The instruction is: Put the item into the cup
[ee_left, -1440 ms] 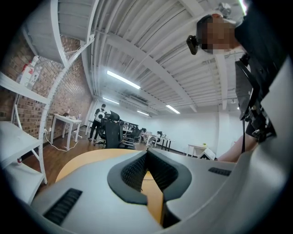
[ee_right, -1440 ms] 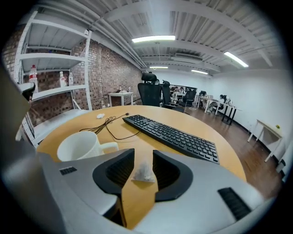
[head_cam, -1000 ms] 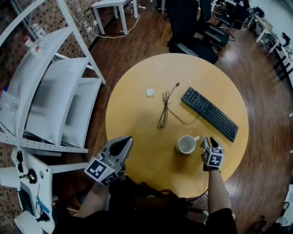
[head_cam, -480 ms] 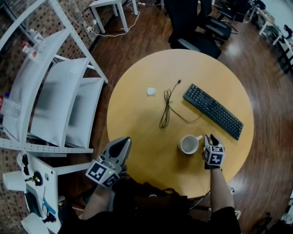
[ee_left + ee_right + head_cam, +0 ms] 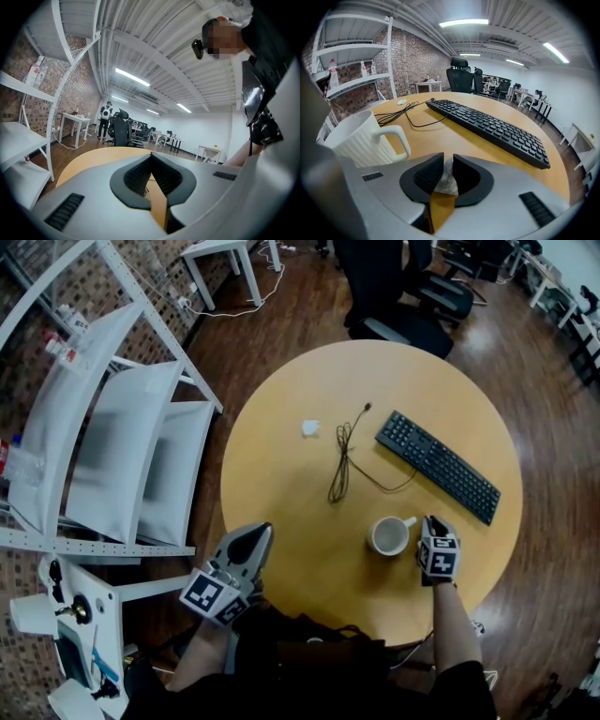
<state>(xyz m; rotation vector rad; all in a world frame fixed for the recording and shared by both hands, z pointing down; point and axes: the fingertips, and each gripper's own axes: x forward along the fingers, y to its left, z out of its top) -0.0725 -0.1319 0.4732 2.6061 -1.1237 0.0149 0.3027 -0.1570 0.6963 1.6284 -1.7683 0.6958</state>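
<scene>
A white ribbed cup [image 5: 387, 535] stands near the round table's front right, handle turned right; the right gripper view has the cup [image 5: 360, 136] close on the left. Just right of that handle is my right gripper [image 5: 432, 524], low over the wood. Its jaws are closing, and a small crumpled whitish item [image 5: 449, 177] sits wedged between the pads of the right gripper [image 5: 447, 160]. A second small white scrap [image 5: 309, 427] lies far back on the table. My left gripper [image 5: 251, 538] hovers at the table's near-left edge, and the left gripper [image 5: 151, 158] is shut and holds nothing.
A black keyboard [image 5: 437, 467] lies diagonally at the right, and a thin black cable [image 5: 339, 460] loops across the middle of the table [image 5: 281, 493]. White shelving [image 5: 112, 437] stands to the left, and a black office chair [image 5: 389, 296] beyond the far edge.
The right gripper's jaws have narrowed beside the cup's handle. Both grippers otherwise hold their places; the head view has shifted slightly.
</scene>
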